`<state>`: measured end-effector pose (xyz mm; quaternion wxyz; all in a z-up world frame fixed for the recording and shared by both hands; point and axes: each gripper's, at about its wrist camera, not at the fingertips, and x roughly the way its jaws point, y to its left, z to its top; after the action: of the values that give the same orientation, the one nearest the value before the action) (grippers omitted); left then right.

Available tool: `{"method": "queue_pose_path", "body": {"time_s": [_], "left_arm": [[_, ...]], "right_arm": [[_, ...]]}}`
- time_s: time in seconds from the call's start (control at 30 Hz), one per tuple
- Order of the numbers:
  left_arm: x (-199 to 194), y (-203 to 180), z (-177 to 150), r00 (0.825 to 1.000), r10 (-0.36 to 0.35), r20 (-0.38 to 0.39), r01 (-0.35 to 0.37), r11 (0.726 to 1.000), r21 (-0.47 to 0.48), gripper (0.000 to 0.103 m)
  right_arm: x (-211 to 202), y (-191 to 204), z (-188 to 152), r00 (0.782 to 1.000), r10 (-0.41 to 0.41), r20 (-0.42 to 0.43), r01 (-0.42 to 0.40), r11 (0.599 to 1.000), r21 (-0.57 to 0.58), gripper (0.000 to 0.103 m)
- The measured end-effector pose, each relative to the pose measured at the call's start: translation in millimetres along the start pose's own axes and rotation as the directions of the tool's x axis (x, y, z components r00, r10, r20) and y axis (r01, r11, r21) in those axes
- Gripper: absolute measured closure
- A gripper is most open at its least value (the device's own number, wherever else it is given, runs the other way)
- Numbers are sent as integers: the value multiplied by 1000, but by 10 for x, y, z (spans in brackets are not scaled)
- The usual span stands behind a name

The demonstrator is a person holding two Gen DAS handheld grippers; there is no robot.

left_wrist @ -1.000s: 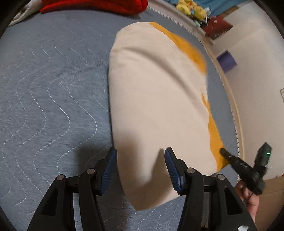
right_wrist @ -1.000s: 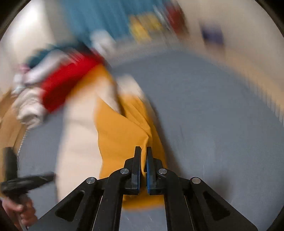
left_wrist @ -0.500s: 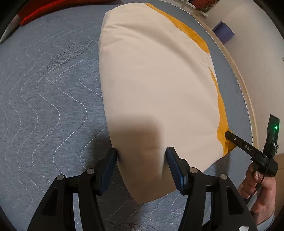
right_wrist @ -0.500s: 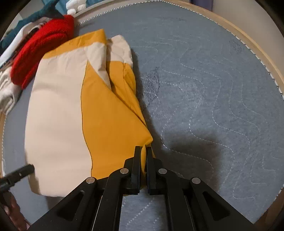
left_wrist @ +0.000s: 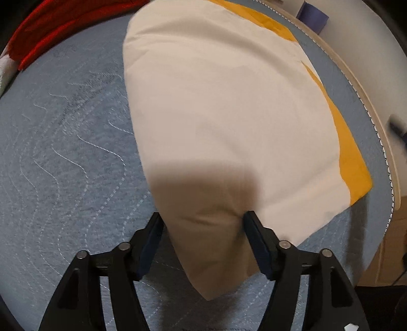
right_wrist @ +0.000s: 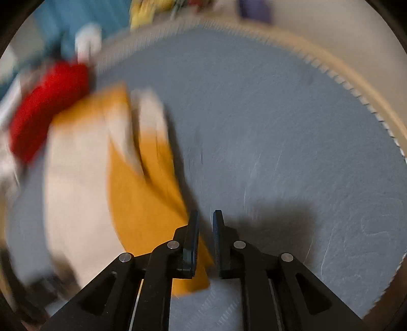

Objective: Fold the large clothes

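A cream and orange garment [left_wrist: 229,114] lies folded flat on the grey quilted mat [left_wrist: 63,165]. My left gripper [left_wrist: 202,224] points steeply down over its near cream corner. The jaws are opening and stand wide, with a wrinkled strip of the cream cloth lying between them. In the blurred right wrist view the same garment [right_wrist: 76,191] lies to the left, its orange panel [right_wrist: 142,203] reaching my right gripper [right_wrist: 205,221]. Those jaws are opening too. A narrow gap shows grey mat [right_wrist: 279,127] between the tips, and the orange edge lies under the left finger.
A red garment [left_wrist: 51,30] is heaped at the mat's far left edge, also seen as a red garment [right_wrist: 45,107]. The mat's stitched pale rim [left_wrist: 381,132] curves along the right. A purple box [left_wrist: 314,14] sits beyond it. More clothes lie blurred past the far edge.
My left gripper came down onto the cream corner and its jaws spread wider. My right gripper, shut on the orange corner before, has parted its jaws and is moving fast enough to blur its view.
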<state>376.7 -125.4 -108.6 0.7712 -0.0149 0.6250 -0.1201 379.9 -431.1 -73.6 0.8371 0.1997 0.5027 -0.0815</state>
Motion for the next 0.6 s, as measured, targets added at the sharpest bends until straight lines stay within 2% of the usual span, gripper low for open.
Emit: {"method": "queue_pose_path", "body": {"time_s": [0.03, 0.07, 0.1, 0.13, 0.17, 0.2, 0.23, 0.27, 0.3, 0.33, 0.4, 0.47, 0.57, 0.6], "left_arm": [[6, -1, 13, 1000, -11, -16, 11, 1000, -14, 36], [5, 6, 68, 999, -19, -25, 19, 1000, -25, 36], [-28, 14, 110, 999, -37, -32, 36, 998, -43, 36], [-84, 19, 155, 998, -55, -24, 54, 997, -56, 36], [-142, 35, 175, 998, -66, -8, 65, 996, -68, 36], [-202, 53, 195, 998, -69, 10, 69, 995, -76, 37], [-253, 75, 220, 997, -69, 28, 71, 994, -83, 38], [-290, 113, 233, 997, -71, 39, 74, 993, -92, 40], [-293, 142, 246, 996, -73, 43, 77, 992, -104, 40], [-278, 177, 254, 996, -76, 40, 80, 990, -118, 40], [-209, 212, 286, 996, -85, 26, 88, 985, -147, 40], [-170, 251, 303, 994, -105, 18, 106, 979, -172, 40], [-126, 255, 337, 992, -129, 14, 129, 972, -195, 40], [-117, 255, 341, 991, -133, 13, 133, 971, -199, 40]], "right_arm": [[-202, -4, 94, 994, 51, 94, -53, 998, 23, 90], [-362, 56, 185, 981, 93, 170, -94, 996, -1, 89], [-440, 118, 233, 971, 121, 205, -117, 993, -32, 86], [-518, 237, 320, 953, 184, 240, -165, 982, -95, 84], [-540, 366, 410, 936, 250, 247, -215, 963, -161, 77], [-529, 449, 469, 928, 279, 246, -235, 952, -196, 68], [-500, 575, 562, 919, 305, 248, -248, 940, -236, 63], [-435, 706, 655, 914, 326, 242, -260, 928, -268, 55], [-342, 779, 728, 913, 342, 224, -275, 918, -285, 52], [-182, 910, 824, 914, 367, 176, -305, 904, -300, 52], [164, 1095, 963, 928, 363, 89, -324, 899, -295, 52], [678, 1252, 1103, 948, 318, -17, -311, 913, -264, 52], [1316, 1281, 1247, 968, 238, -82, -251, 939, -235, 52], [1485, 1277, 1270, 968, 229, -101, -246, 945, -217, 52]]}}
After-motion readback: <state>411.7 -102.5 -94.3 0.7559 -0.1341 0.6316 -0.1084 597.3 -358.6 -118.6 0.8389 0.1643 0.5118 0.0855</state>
